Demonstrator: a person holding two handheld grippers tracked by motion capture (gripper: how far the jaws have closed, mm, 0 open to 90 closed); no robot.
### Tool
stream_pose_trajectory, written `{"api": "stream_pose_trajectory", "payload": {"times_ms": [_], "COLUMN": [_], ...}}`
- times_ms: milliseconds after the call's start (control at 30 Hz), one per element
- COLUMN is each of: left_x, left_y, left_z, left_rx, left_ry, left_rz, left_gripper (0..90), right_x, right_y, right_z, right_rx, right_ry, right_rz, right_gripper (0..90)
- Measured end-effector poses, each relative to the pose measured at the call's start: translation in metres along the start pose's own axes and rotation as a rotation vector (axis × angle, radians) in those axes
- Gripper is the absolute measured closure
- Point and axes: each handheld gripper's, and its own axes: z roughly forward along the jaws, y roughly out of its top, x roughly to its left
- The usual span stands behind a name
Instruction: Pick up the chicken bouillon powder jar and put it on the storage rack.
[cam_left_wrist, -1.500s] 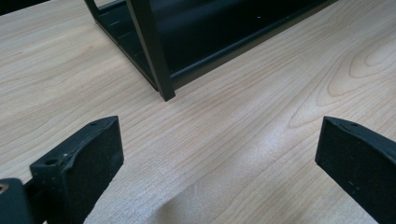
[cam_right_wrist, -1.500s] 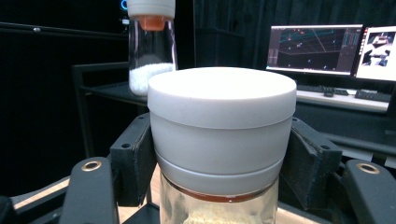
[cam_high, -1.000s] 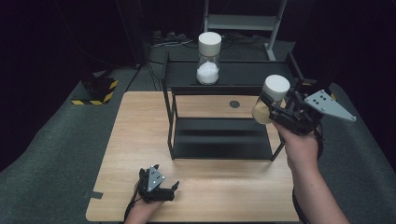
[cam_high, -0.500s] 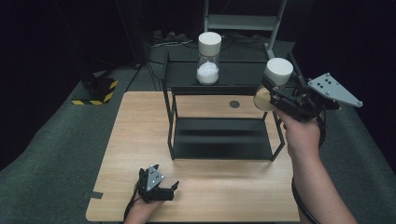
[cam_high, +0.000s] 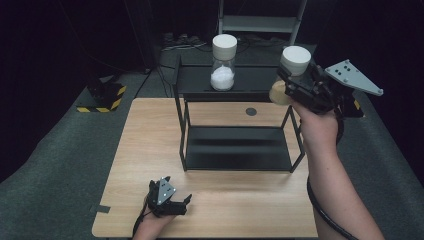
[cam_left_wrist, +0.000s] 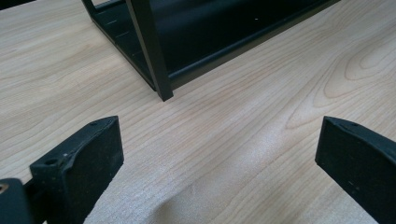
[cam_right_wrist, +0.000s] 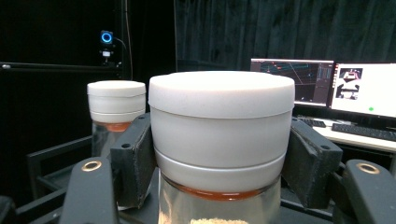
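Note:
My right gripper (cam_high: 295, 85) is shut on a glass jar (cam_high: 291, 74) with a white lid and tan contents, held in the air at the right end of the black rack's top shelf (cam_high: 197, 81). In the right gripper view the jar's lid (cam_right_wrist: 219, 116) sits clamped between both pads. A second white-lidded jar (cam_high: 223, 62) with white powder stands upright on the top shelf, seen behind the held jar (cam_right_wrist: 116, 112). My left gripper (cam_high: 172, 197) rests open near the table's front edge. Its jaws stand wide apart over bare wood, with nothing between the fingertips (cam_left_wrist: 93, 158).
The black two-level rack (cam_high: 235, 150) stands mid-table; its front leg (cam_left_wrist: 149, 51) is just ahead of my left gripper. The wooden table (cam_high: 145, 135) has a dark round mark (cam_high: 251, 111) near the back. Monitors (cam_right_wrist: 327, 88) sit beyond the rack. A yellow-black block (cam_high: 102, 97) lies on the floor.
My right gripper has lifted the tan jar up and slightly away, from beside the rack to the level of the top shelf. The left gripper has stayed still.

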Motion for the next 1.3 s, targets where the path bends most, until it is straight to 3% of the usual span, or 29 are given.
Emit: {"api": "stream_pose_trajectory", "payload": {"times_ms": [367, 600, 967, 1300], "left_x": [0.001, 0.001, -0.003, 0.001], "left_y": [-0.001, -0.001, 0.000, -0.002], "left_z": [-0.001, 0.000, 0.000, -0.001], "left_rx": [-0.006, -0.005, -0.002, -0.013], "left_ry": [-0.003, -0.002, 0.005, -0.005], "left_rz": [-0.003, -0.008, 0.021, -0.003], "left_gripper": [1.2, 1.2, 1.2, 1.1], "right_x": [-0.001, 0.000, -0.003, -0.005], "right_y": [-0.003, -0.001, -0.002, -0.006], "right_z": [0.023, 0.037, 0.056, 0.063], "right_rx": [0.007, 0.023, 0.033, 0.043], "right_ry": [-0.021, -0.036, -0.055, -0.071], "right_rz": [0.019, 0.003, 0.007, 0.004], "right_gripper": [33.6, 33.6, 33.6, 33.6]}}
